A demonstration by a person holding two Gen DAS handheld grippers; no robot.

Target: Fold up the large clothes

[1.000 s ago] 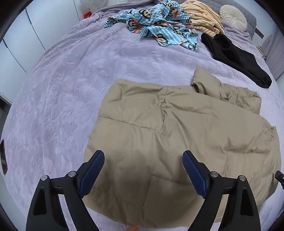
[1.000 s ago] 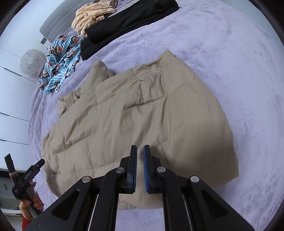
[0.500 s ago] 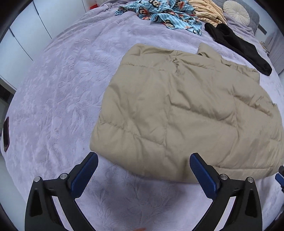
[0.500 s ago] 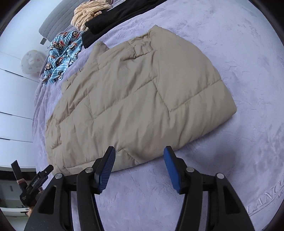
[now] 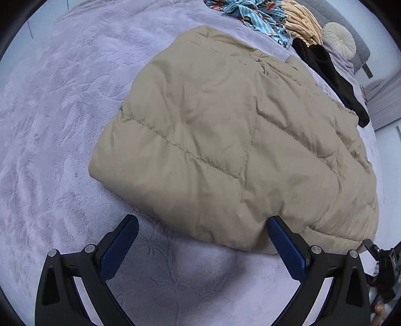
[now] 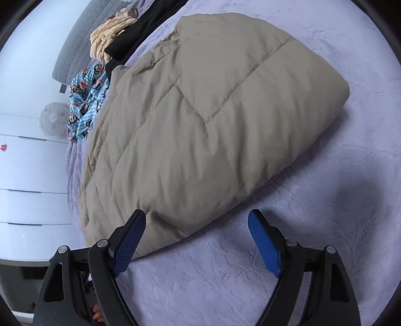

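Left wrist view: lilac bedspread (image 5: 62, 125) fills the frame, with the beige quilted puffer coat (image 5: 238, 140) folded once at centre. More folds are likely needed; the pile at upper right is untouched. Left gripper (image 5: 201, 240) gapes empty at its near edge. Right gripper (image 6: 196, 237), jaws just widened, also empty.

bed (image 5: 62, 105), lilac cover | on it: tan quilted jacket (image 5: 238, 140), black garment (image 5: 330, 80), monkey-print cloth (image 5: 255, 12)
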